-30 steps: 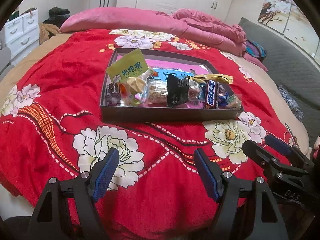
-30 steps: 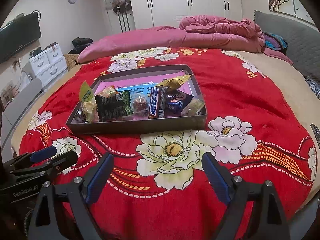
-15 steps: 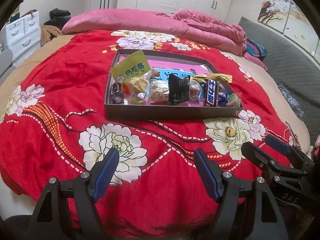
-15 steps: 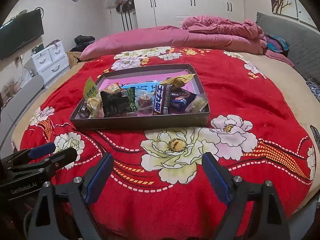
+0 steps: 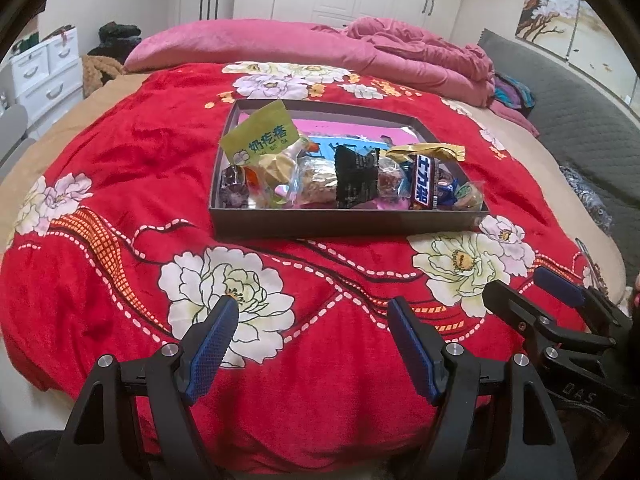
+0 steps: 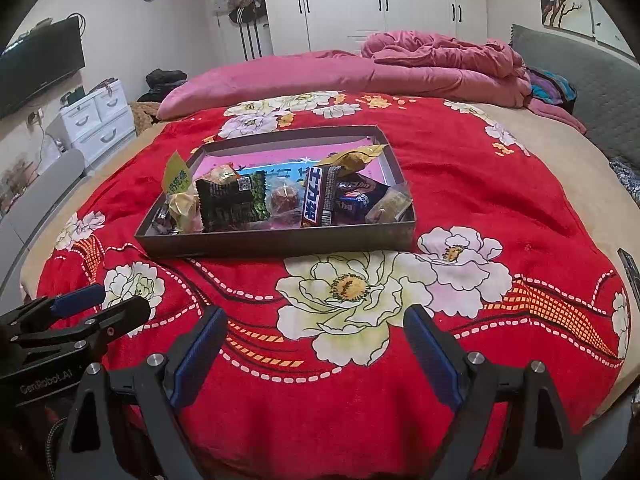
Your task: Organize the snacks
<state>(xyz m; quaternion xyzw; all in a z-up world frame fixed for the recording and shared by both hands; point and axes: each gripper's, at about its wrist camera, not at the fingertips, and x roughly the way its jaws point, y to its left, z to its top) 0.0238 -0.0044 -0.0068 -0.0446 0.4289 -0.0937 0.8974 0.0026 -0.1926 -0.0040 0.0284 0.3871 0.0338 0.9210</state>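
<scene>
A shallow dark tray (image 5: 348, 227) sits on a red floral blanket (image 5: 120, 184) spread over the bed, with the snacks crowded along its near wall. From the left wrist view, a yellow-green packet (image 5: 261, 136) stands tilted at the tray's left end, a black packet (image 5: 356, 179) leans upright near the middle, and a chocolate bar (image 5: 425, 184) stands on end toward the right, with smaller wrapped sweets packed between and beside them. The left gripper (image 5: 310, 312) hovers over the blanket's near edge, well short of the tray, its blue-padded jaws spread wide with nothing between them. The right gripper (image 6: 314, 322) is held beside it, likewise spread wide and empty, above a large white flower (image 6: 344, 292) printed on the blanket. A pink quilt (image 6: 420, 64) lies bunched along the far side of the bed.
</scene>
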